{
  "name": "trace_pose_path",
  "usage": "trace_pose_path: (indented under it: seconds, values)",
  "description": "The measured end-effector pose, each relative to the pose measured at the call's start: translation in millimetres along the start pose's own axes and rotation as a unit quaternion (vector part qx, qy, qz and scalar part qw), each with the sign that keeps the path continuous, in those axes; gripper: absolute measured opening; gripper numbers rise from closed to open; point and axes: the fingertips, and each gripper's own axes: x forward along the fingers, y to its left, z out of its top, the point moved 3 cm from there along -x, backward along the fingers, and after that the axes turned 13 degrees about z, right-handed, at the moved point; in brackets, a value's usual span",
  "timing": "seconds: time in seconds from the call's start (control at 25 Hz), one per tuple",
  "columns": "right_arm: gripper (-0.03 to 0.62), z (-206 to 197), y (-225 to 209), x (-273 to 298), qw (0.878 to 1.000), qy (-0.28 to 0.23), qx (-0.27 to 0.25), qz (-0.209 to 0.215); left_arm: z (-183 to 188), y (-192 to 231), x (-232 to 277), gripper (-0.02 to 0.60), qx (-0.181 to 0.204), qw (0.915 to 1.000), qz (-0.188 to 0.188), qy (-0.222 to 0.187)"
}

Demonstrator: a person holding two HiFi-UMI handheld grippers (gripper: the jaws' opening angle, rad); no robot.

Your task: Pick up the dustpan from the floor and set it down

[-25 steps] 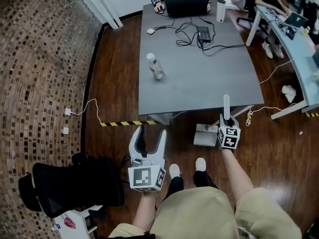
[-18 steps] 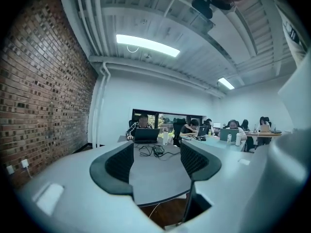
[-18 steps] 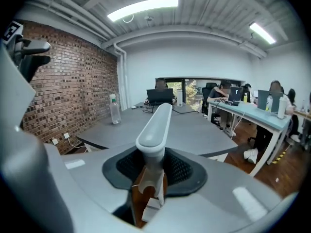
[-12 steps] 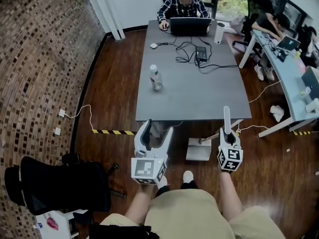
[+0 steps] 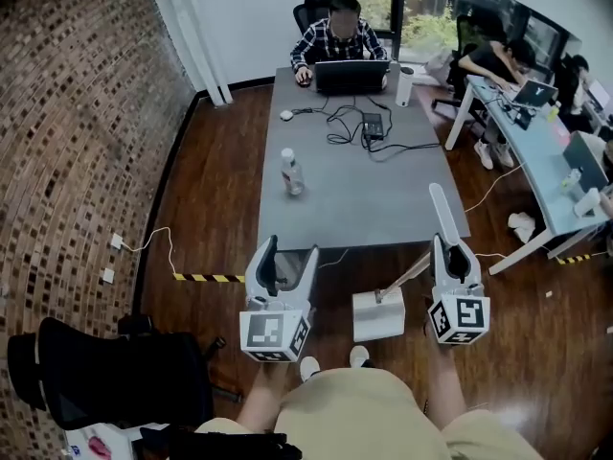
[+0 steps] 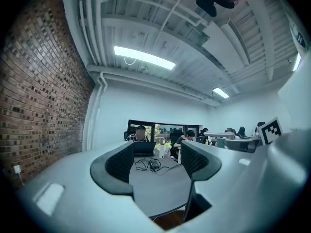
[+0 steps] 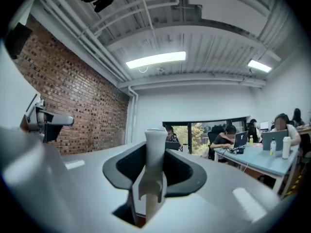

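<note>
Head view: the right gripper [image 5: 449, 249] has come up a lot in the last second. It was low by the near right corner of the grey table [image 5: 364, 190] and now rides level with that near edge. The dustpan [image 5: 378, 316] came up with it. The pan looks bigger and closer to the camera than a second ago and hangs just in front of the table's near edge, apparently clear of the floor [image 5: 220, 161]. Its handle [image 5: 439, 209] runs up through the jaws and sticks out past them over the table's right edge. The left gripper [image 5: 283, 257] rose only a little. It sits off the table's near left corner, jaws apart, nothing in them

Left gripper view: the left gripper [image 6: 155, 161] is spread wide with only the tabletop [image 6: 155, 188] visible through the gap, so it's released and idle

Right gripper view: the right gripper [image 7: 155, 161] is clenched on the white handle [image 7: 155, 149], pads tight on both sides and the handle tip poking up beyond them. Grip looks centred, with no visible slip

Read: the pickup is done and the lift is well under way. What's left is choosing a spot and lowering. The pan hangs off to the side of the grip, so I'd expect it to swing if the hand stops hard near the table edge
</note>
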Motion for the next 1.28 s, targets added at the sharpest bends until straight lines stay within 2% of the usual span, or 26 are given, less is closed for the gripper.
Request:
trace_pose_path:
  seconds: [0.2,0.4,0.6,0.96,1.28]
  values:
    - [0.115,47,29,0,0.999,-0.012,-0.027,0.031,15,2,-5,0.293,0.004,1.0000,0.002,-0.003]
    - [0.115,75,41,-2,0.998,-0.029,-0.036,0.038,34,15,-12,0.293,0.006,0.9997,0.017,-0.020]
    - [0.115,71,53,12,0.998,-0.018,-0.018,0.063,35,23,-17,0.291,0.001,0.9996,0.019,-0.022]
    - [0.115,66,68,13,0.997,-0.013,-0.017,0.068,33,34,-26,0.291,-0.003,0.9995,0.022,-0.021]
    - [0.114,78,75,19,0.997,-0.026,-0.016,0.069,42,35,-23,0.291,0.001,0.9995,0.012,-0.028]
